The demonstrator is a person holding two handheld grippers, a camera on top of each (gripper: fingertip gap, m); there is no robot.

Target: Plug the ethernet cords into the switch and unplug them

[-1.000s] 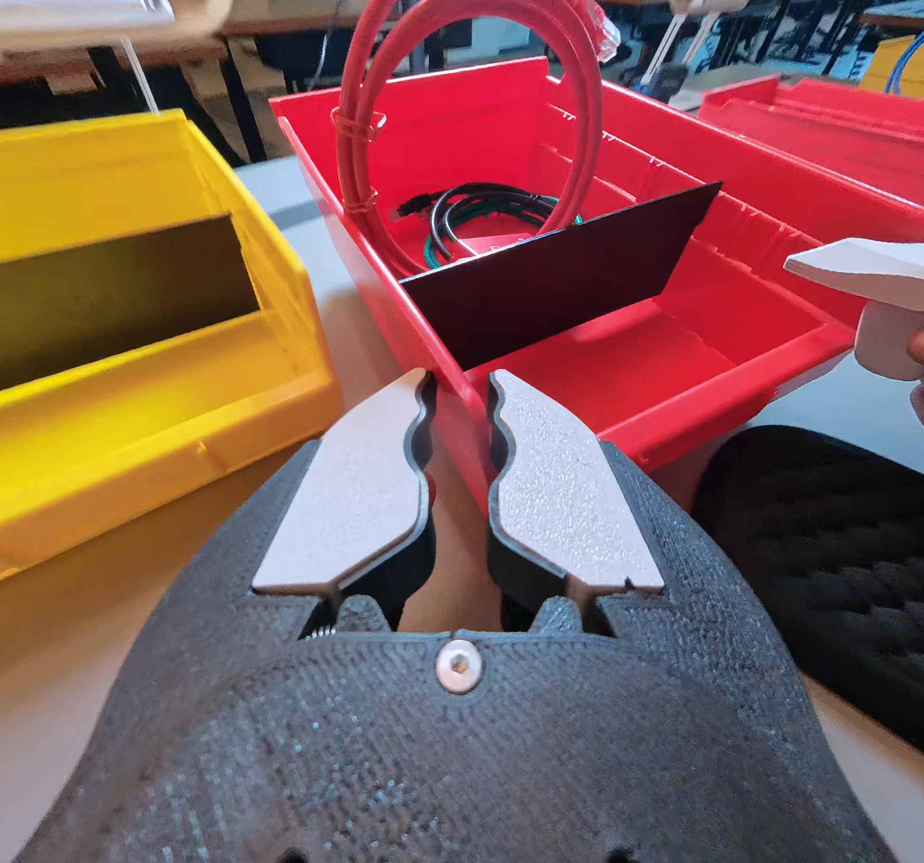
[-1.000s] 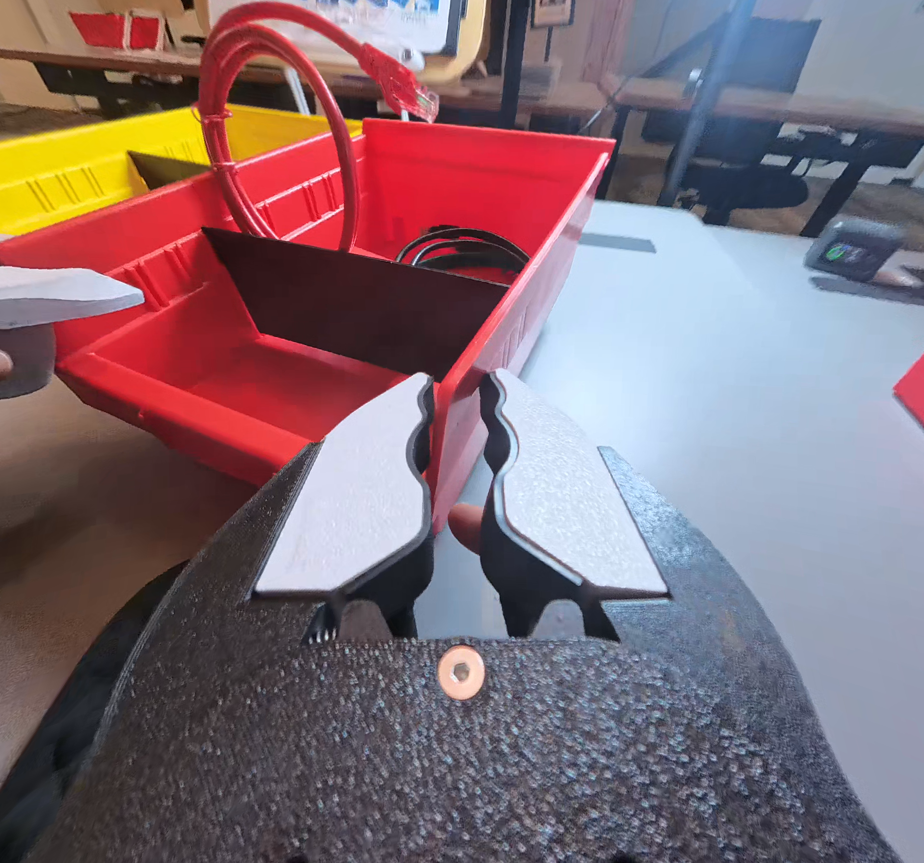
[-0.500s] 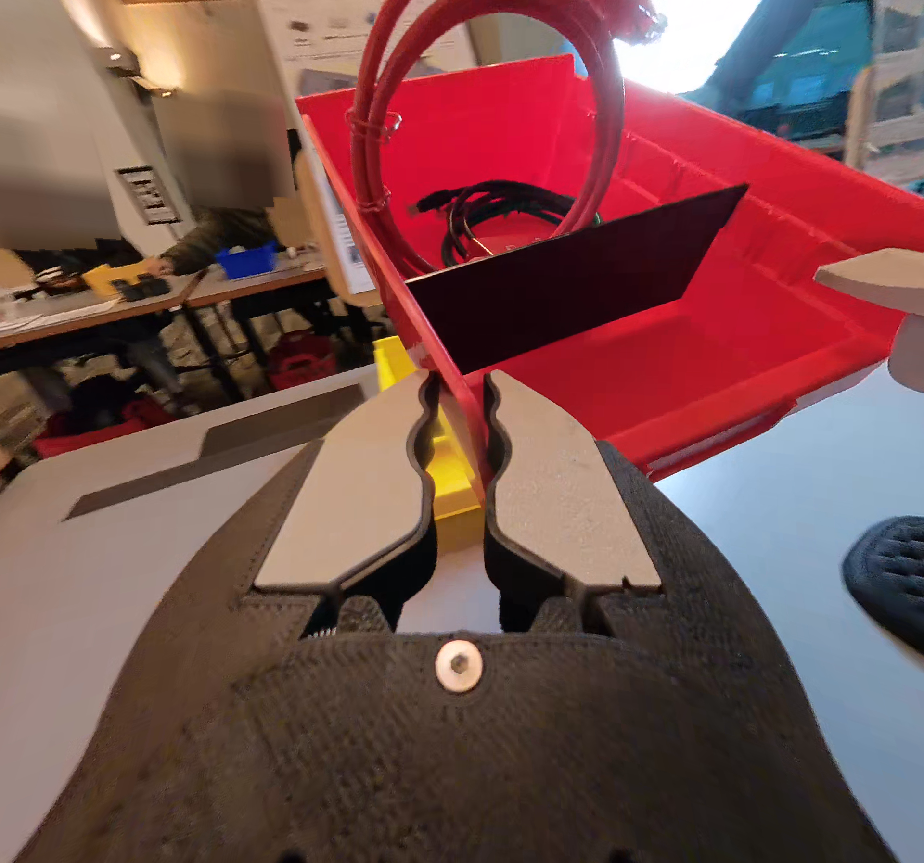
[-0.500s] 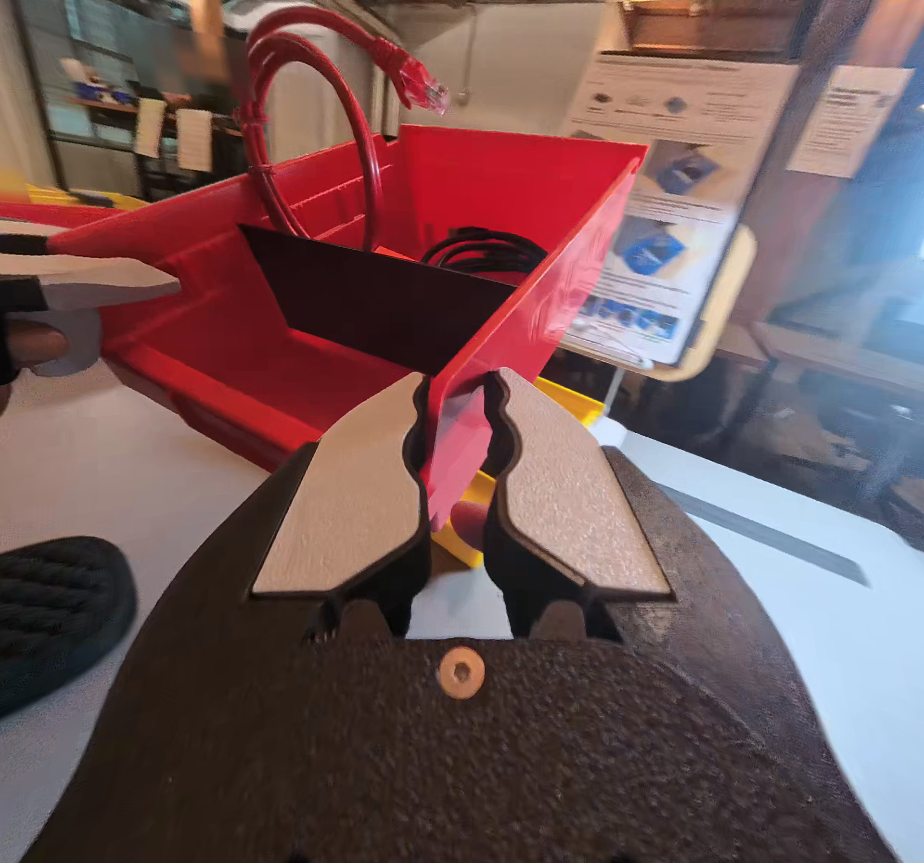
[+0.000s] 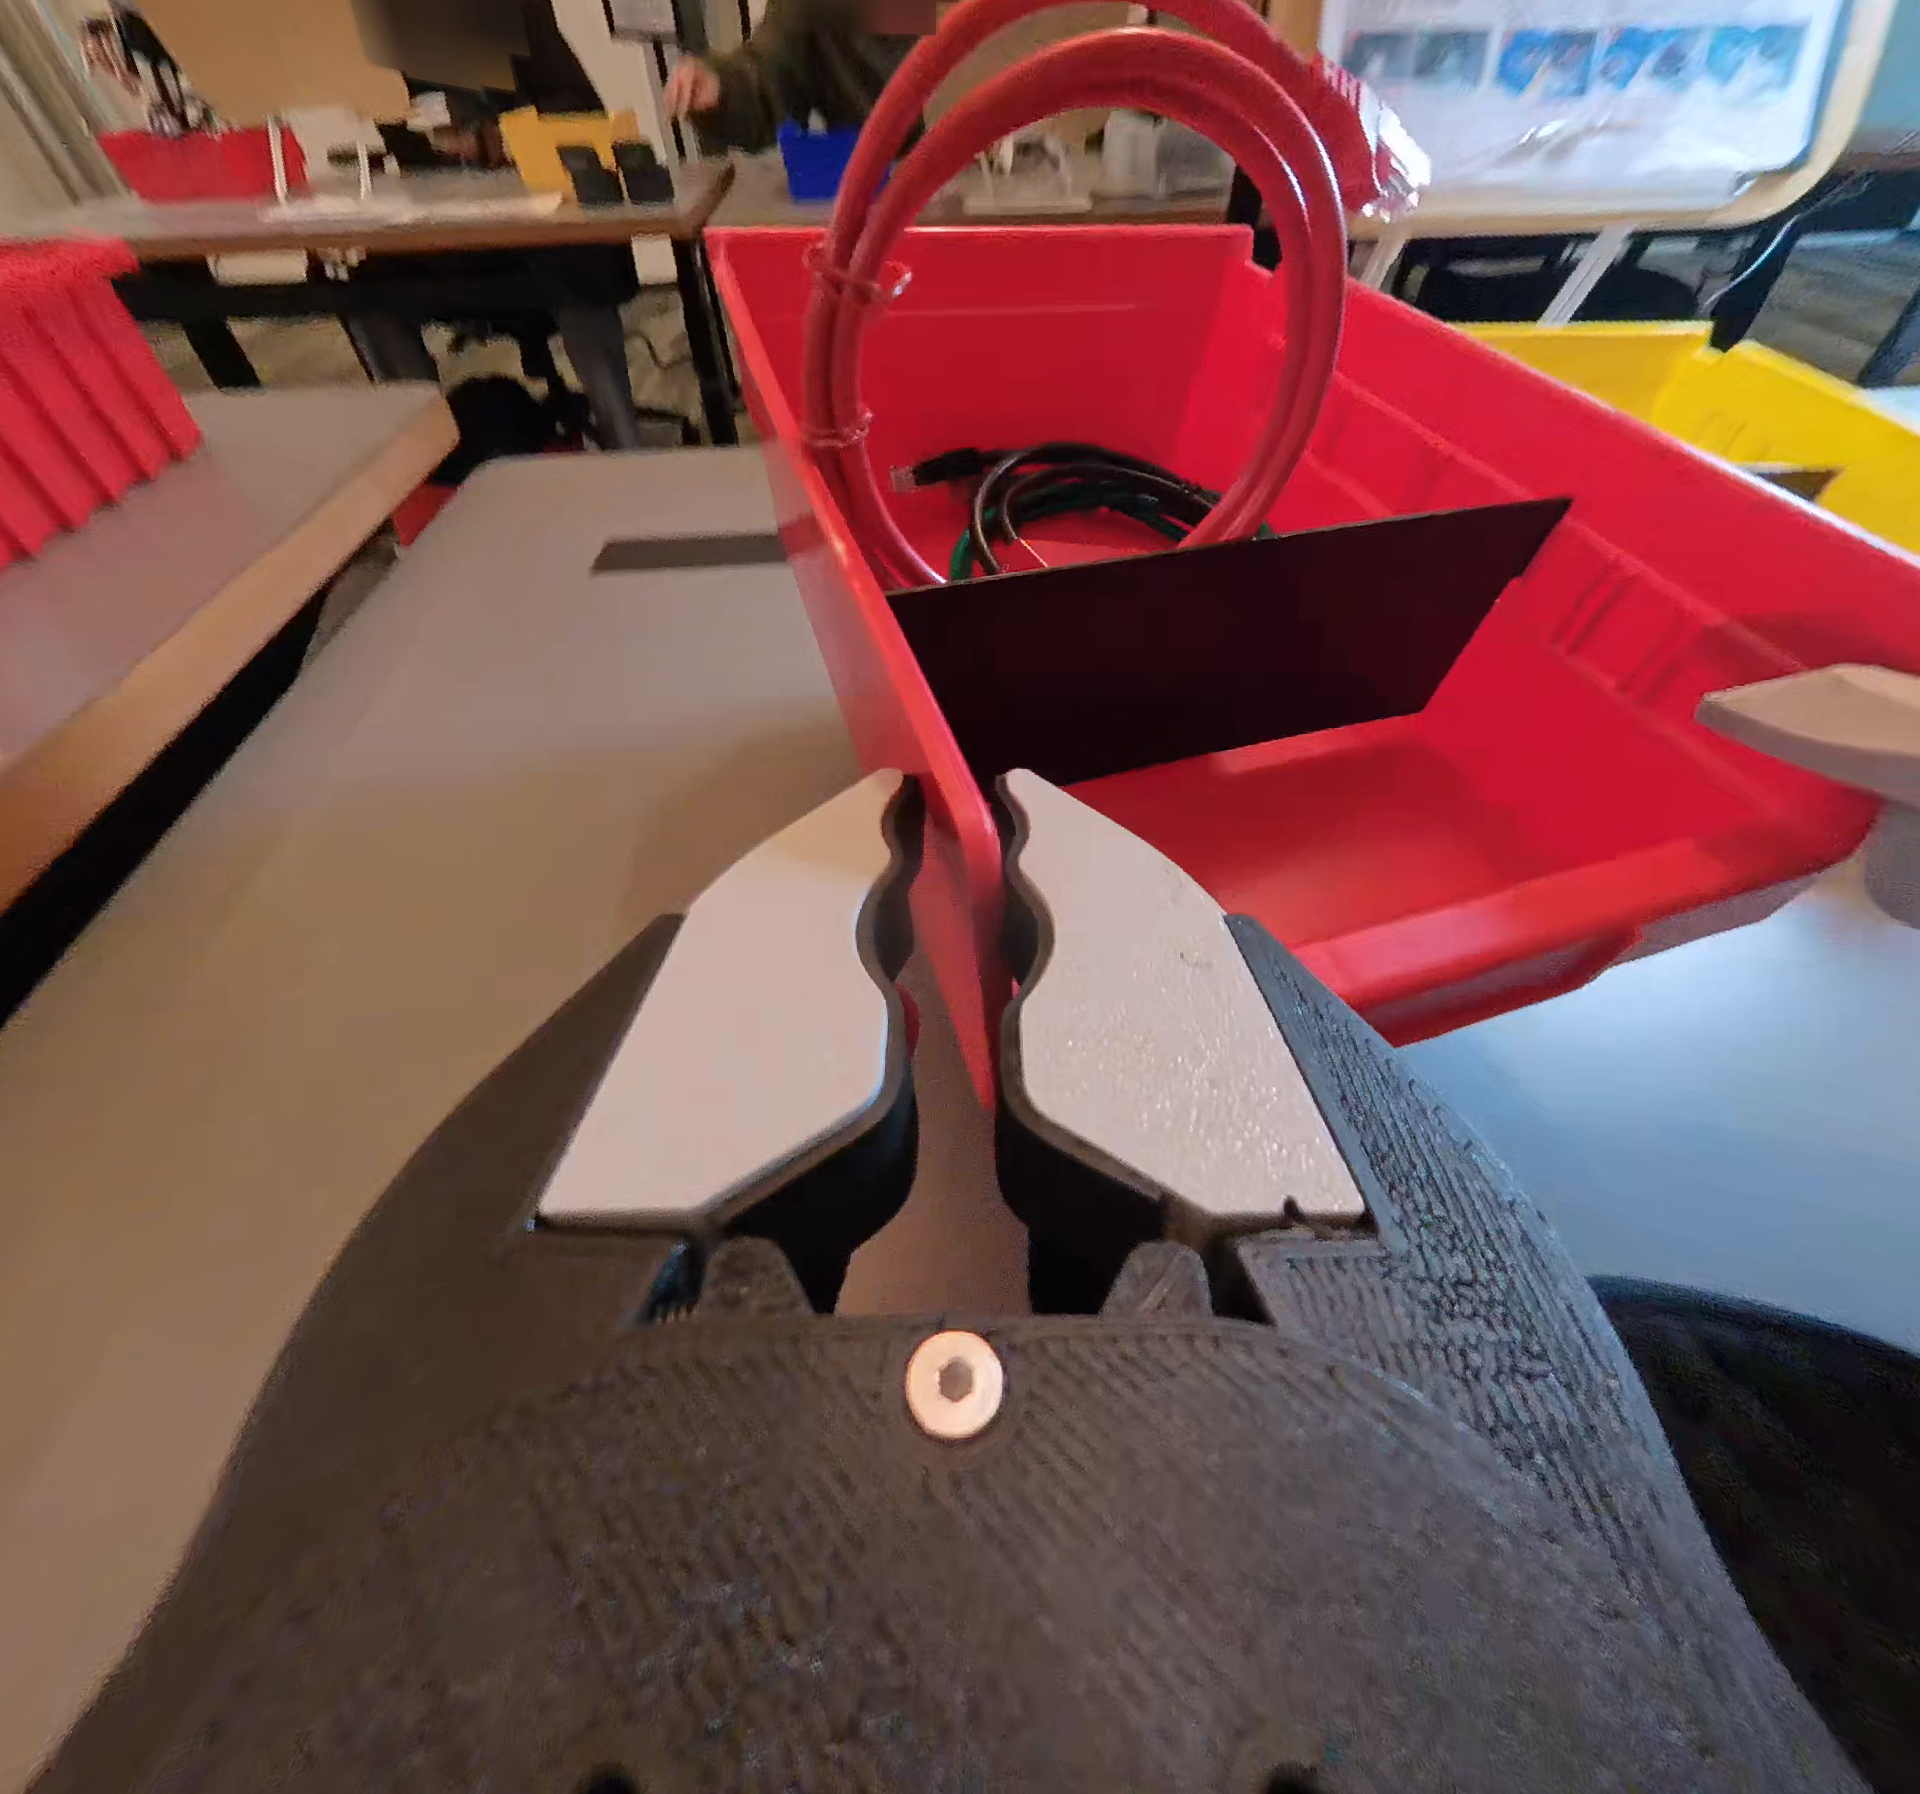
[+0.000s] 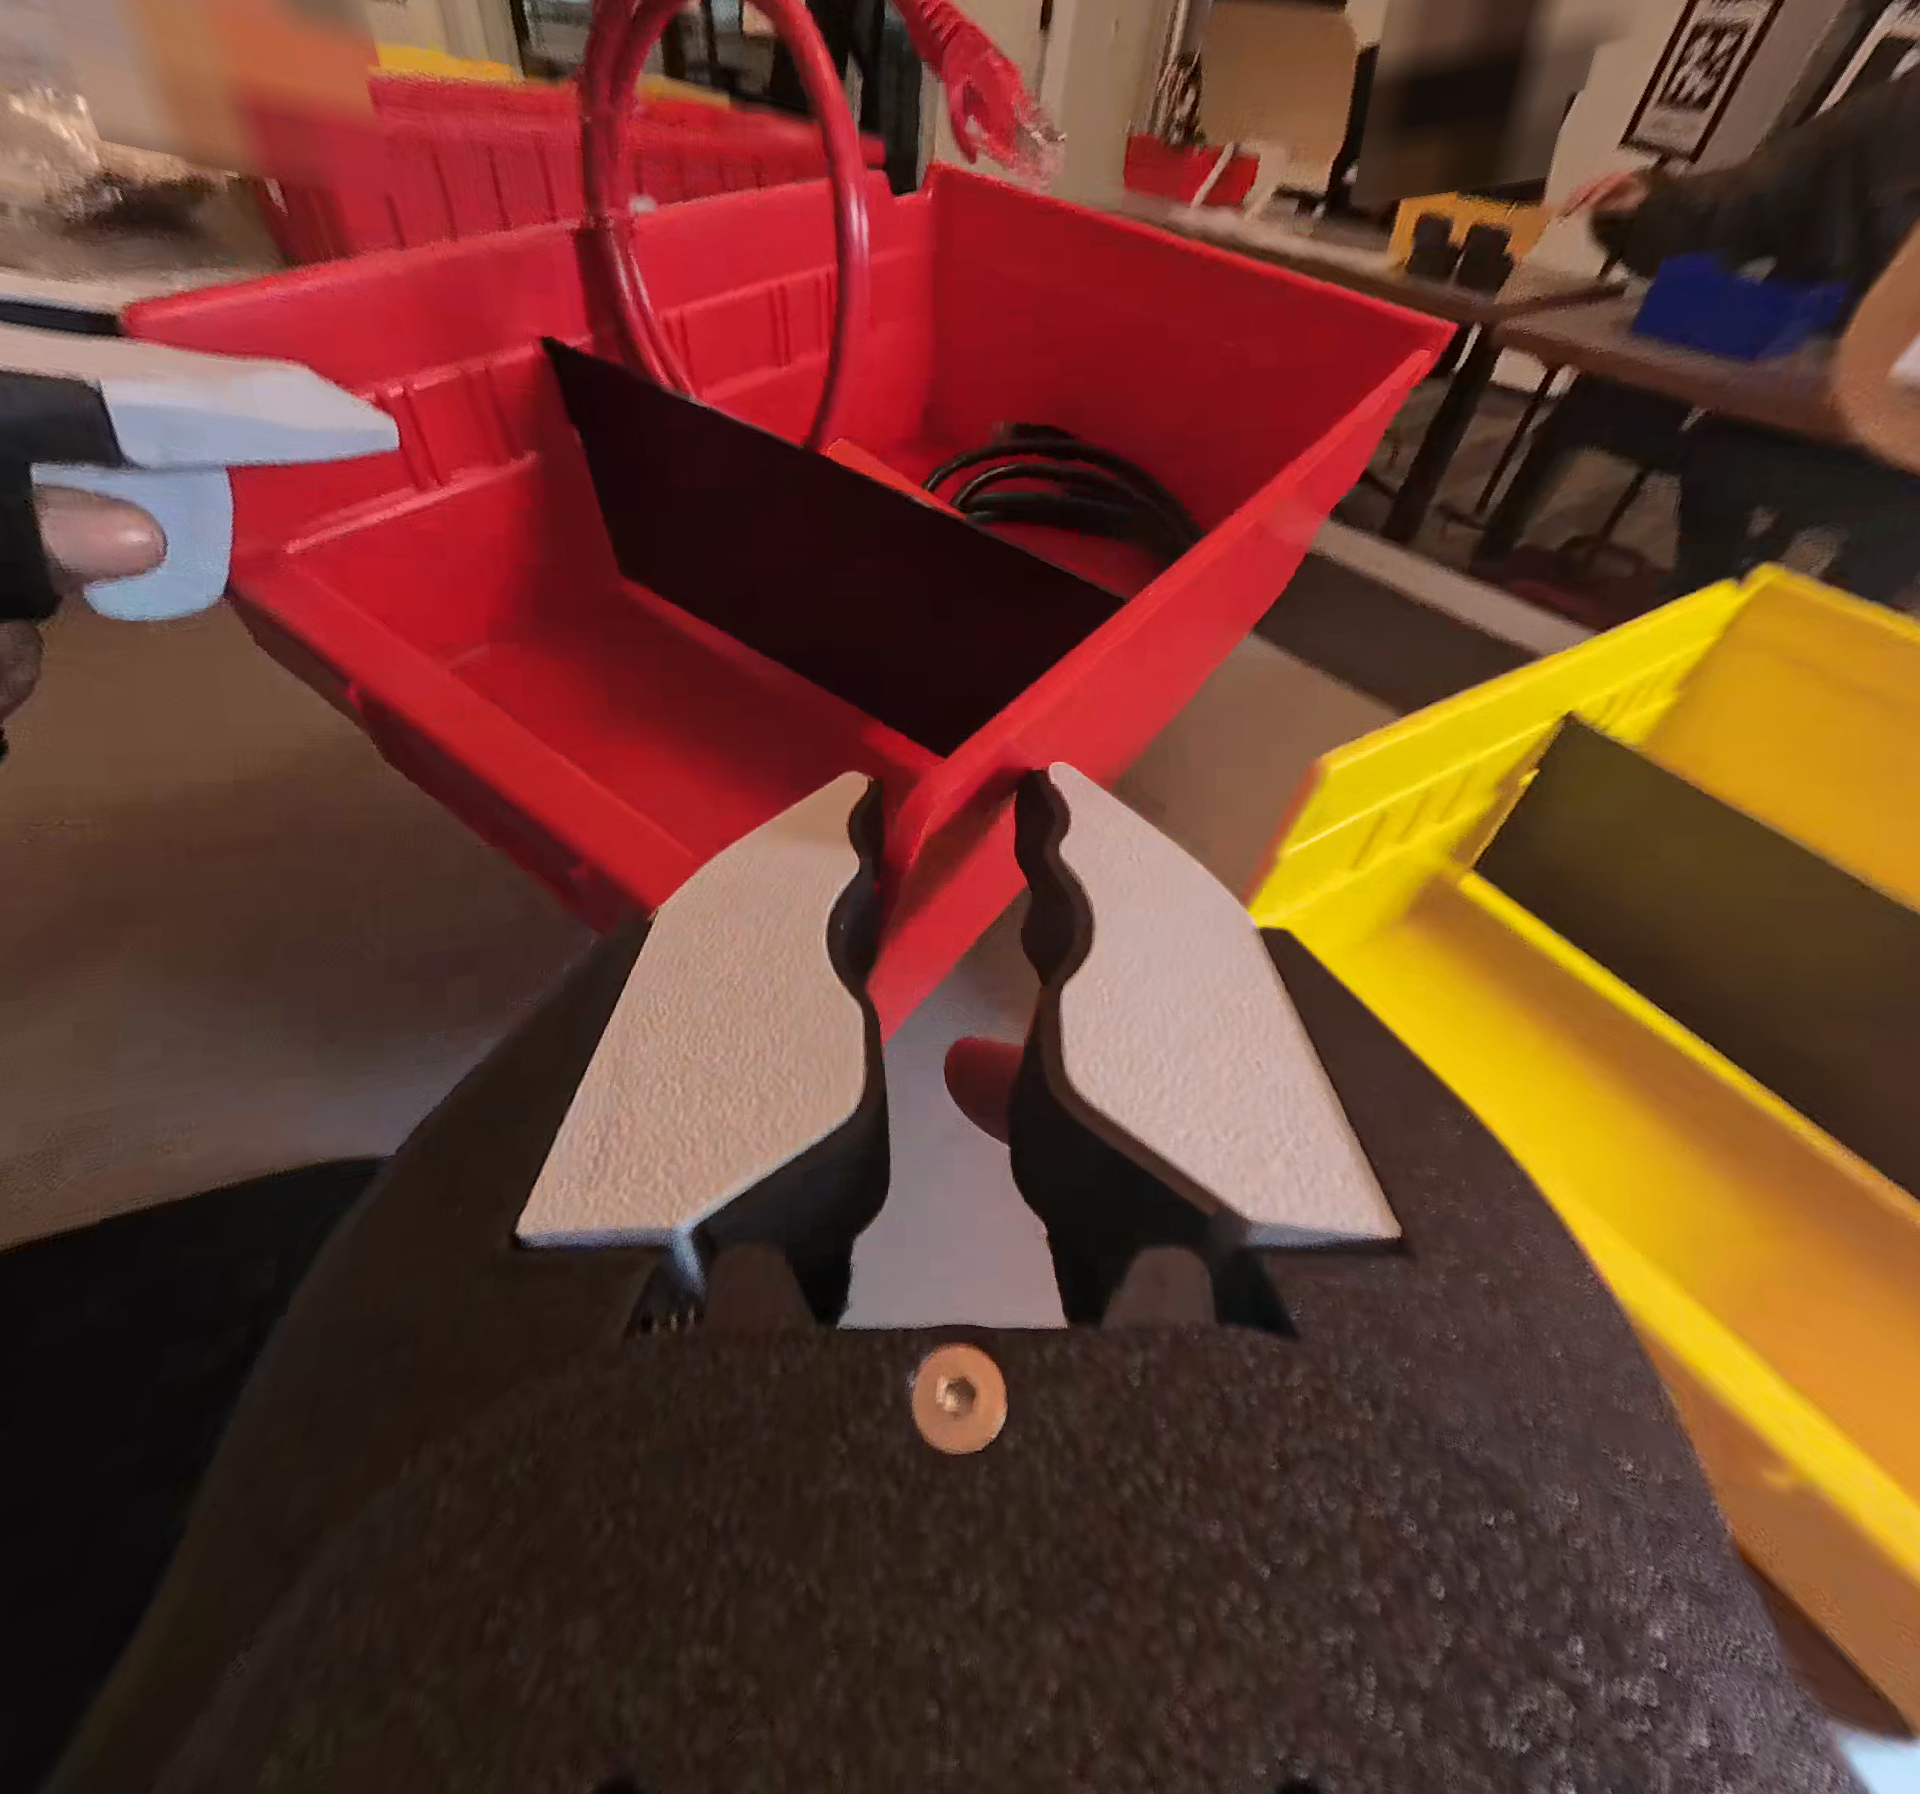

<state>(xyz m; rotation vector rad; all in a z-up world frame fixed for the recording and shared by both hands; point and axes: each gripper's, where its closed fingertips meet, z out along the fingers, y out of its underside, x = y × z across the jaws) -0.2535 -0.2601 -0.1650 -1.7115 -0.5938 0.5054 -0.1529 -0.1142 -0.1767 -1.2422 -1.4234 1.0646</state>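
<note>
A red bin [image 5: 1403, 809] with a black divider [image 5: 1195, 653] holds a coiled red ethernet cord [image 5: 1288, 290] that stands above its rim, and black cords [image 5: 1081, 497] on its floor. My left gripper [image 5: 954, 788] is shut on the bin's left wall. My right gripper [image 6: 951, 783] is shut on the opposite wall of the red bin [image 6: 623, 705]. The right wrist view shows the red cord [image 6: 623, 134], the black cords [image 6: 1060, 487] and the divider [image 6: 831, 581]. No switch is in view. I cannot tell whether the bin touches the table.
A yellow bin [image 6: 1558, 913] with a dark divider sits close on the bin's right, also in the left wrist view [image 5: 1714, 383]. A black foam pad [image 5: 1766, 1432] lies near me. Red bins [image 5: 73, 394] stand far left. People sit at far tables. Left tips to right tips: about 20 cm.
Both grippers stayed clamped on the red bin and carried it up and around. The yellow bin, earlier on its left, now lies on its right. The cords stayed in the bin.
</note>
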